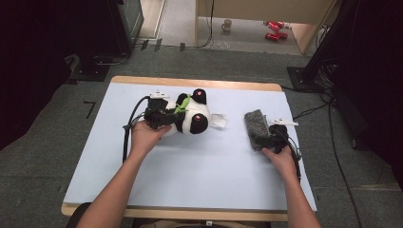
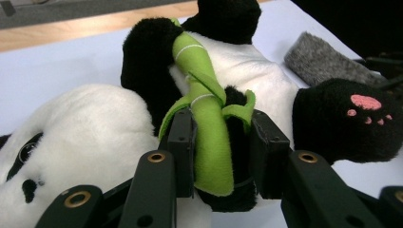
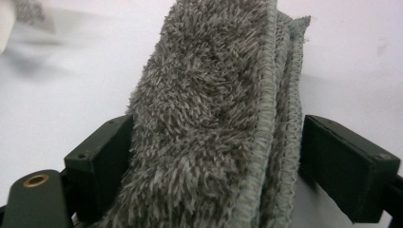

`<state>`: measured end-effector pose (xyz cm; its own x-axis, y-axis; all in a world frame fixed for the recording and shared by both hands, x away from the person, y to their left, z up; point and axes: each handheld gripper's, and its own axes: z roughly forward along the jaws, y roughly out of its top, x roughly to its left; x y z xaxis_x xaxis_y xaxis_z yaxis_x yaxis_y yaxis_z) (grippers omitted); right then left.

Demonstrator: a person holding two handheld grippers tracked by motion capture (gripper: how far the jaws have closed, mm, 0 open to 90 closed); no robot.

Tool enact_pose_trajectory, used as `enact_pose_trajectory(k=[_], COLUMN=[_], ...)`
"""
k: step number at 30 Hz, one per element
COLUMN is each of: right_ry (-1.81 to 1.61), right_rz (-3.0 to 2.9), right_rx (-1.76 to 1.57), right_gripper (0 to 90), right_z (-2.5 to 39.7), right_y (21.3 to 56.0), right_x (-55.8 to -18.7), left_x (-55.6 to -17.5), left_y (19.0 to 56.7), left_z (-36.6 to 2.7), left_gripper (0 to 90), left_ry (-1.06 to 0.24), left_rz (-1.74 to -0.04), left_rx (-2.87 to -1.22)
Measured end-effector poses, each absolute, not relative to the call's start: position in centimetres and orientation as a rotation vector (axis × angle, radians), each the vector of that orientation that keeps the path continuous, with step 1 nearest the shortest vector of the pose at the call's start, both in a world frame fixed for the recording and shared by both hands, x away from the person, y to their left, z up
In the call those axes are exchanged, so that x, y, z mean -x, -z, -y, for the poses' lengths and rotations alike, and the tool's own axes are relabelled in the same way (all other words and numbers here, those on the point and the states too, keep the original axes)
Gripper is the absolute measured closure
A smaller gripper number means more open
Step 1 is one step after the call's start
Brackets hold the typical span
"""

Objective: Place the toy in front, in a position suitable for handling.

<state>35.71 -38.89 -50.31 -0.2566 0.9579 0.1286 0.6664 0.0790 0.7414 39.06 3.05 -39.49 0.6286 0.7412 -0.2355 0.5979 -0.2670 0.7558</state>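
Panda: plush toy lying on its side, upper middle of the table, its head toward the person's left; a paw with a pink pad points to 3 o'clock in the left gripper view.
Bamboo: green felt stalk across the panda's chest, running from 11 to 6 o'clock in the left gripper view, between the jaws.
Left gripper: at 9 o'clock of the panda; jaws narrow, closed on the bamboo and the black limb behind it.
Cloth: grey fuzzy towel, folded, at 3 o'clock of the panda and well apart from it, near the table's right edge.
Right gripper: at 5 o'clock of the cloth; jaws stand either side of the folded cloth, the left pad touching the pile, the right pad just off the stitched edge; whether it truly grips, I cannot tell.
Tag: white label at 3 o'clock of the panda, lying on the sheet.
Table: wooden, covered by a pale blue sheet.
Risk, left: the grip sits mostly on thin felt; a lift may likely strain the stalk's stitching or let the panda swing and slip.
Risk, right: the loose right pad may catch one layer only, so the fold could open and the cloth trail.
Risk, shared: dragging the cloth toward the panda could snag the tag or ruck the sheet.
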Motion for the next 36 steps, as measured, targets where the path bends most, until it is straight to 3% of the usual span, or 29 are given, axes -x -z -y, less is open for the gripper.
enact_pose_trajectory(k=[14,24,36], right_ry=[-0.979,-0.985,-1.034], right_rz=[-1.977,-1.976,-1.928], right_rx=[-1.592,-1.655,-1.650], right_gripper=[12.3,14.5,21.1], right_z=[38.6,38.9,39.2], right_y=[50.3,49.8,48.7], right_x=[-35.7,-35.7,-36.7], left_x=[-32.9,-31.0,-30.8], left_y=[40.0,40.9,40.9], left_z=[-1.8,-1.4,-1.5], left_gripper=[66.1,65.3,49.0], left_ry=[-0.180,-0.147,-0.193], left_rz=[-1.050,-1.058,-0.970], left_rx=[-2.003,-1.980,-2.015])
